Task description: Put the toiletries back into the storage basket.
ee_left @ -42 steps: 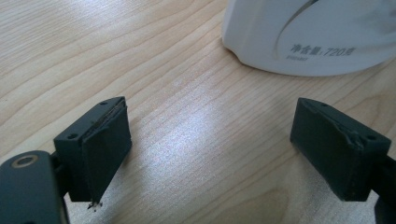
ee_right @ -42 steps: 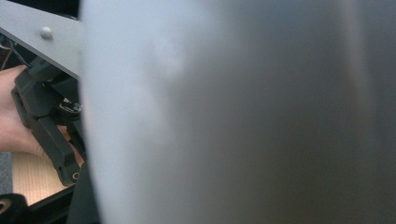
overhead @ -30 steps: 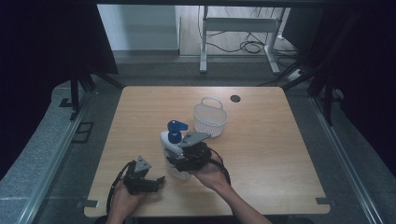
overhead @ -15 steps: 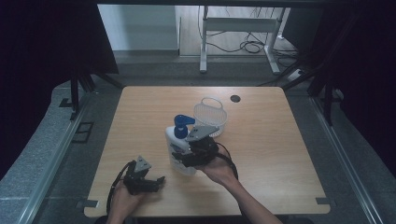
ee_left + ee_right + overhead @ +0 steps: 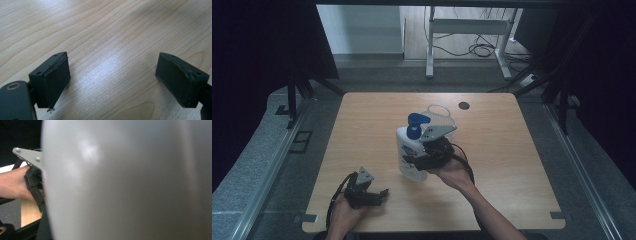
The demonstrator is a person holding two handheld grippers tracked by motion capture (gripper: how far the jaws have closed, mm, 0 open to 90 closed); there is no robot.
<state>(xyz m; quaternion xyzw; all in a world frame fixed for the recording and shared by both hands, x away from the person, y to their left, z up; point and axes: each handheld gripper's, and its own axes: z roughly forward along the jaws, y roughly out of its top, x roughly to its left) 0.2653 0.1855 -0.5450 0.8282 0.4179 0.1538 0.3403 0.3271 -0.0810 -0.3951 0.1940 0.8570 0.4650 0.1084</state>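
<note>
At the high view's centre, the right claw [image 5: 419, 161] pinches the white plastic pump bottle with a blue nozzle [image 5: 410, 148] (standing upright); the left claw [image 5: 379, 194], lower left, rests spread on the light wooden surface [image 5: 512, 150].

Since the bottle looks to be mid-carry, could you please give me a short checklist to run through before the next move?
1. Right gripper has the pump bottle: ok, it sits against the bottle's side; jaws hidden, so firmness cannot tell.
2. Bottle upright: ok, blue pump head on top.
3. Bottle clear of the table: cannot tell, its base is not distinct.
4. Path to the white basket: ok, it stands just behind the bottle with nothing between.
5. Left gripper out of the way: ok, open and low at the near edge, bare wood between its jaws.
</note>
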